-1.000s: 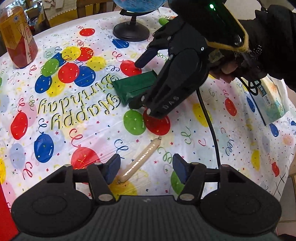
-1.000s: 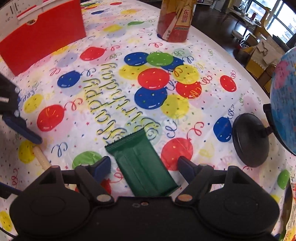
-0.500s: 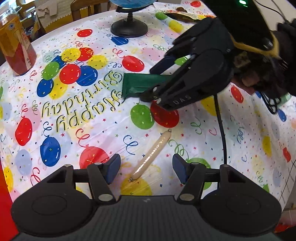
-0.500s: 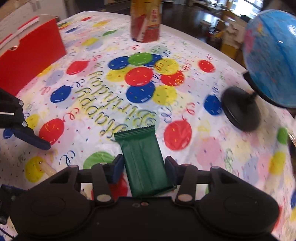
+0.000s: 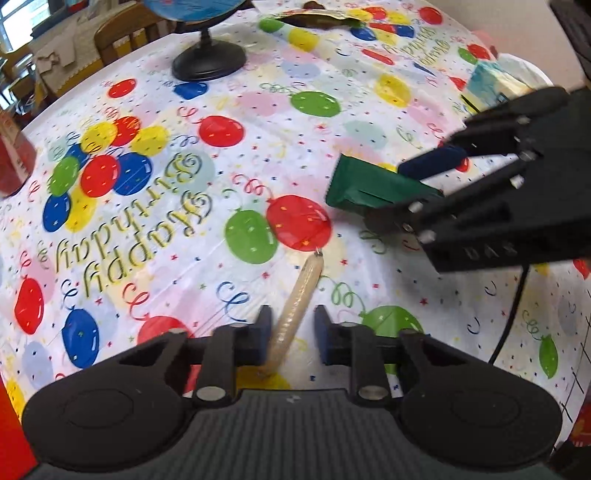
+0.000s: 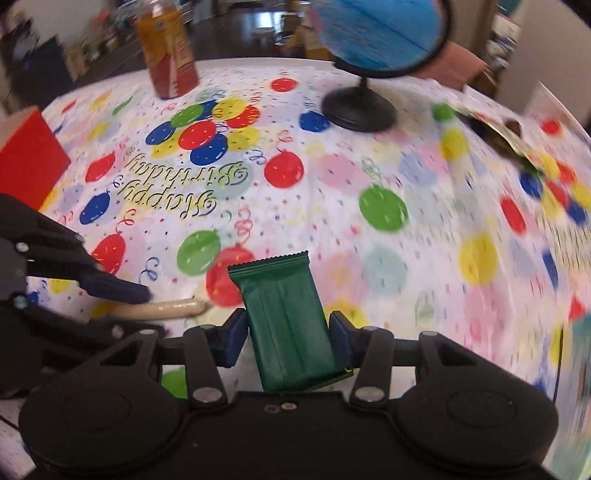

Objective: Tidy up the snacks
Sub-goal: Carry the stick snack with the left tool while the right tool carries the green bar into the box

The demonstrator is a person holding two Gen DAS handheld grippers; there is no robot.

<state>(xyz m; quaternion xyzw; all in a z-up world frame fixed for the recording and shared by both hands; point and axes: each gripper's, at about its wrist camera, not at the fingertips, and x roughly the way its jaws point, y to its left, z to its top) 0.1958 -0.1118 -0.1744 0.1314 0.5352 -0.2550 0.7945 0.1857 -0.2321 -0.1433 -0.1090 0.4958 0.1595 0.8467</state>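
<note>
My right gripper [image 6: 286, 332] is shut on a green snack packet [image 6: 284, 314] and holds it above the balloon tablecloth; the packet [image 5: 373, 186] and gripper [image 5: 421, 184] also show at the right of the left wrist view. My left gripper [image 5: 291, 338] has its blue pads closed in around a pale sausage stick [image 5: 295, 310] lying on the cloth, the left pad touching it and a small gap at the right. The sausage [image 6: 162, 308] shows under the left gripper's finger [image 6: 110, 286] in the right wrist view.
A globe on a black stand [image 5: 208, 62] and a red-yellow can [image 6: 168, 51] stand at the back. A red box [image 6: 29, 158] is at the left. A gold-brown wrapper [image 5: 314, 16] and a teal tissue pack [image 5: 495, 83] lie farther back.
My right gripper lifted the green packet off the cloth and swung it right. My left gripper's jaws closed in around the sausage stick.
</note>
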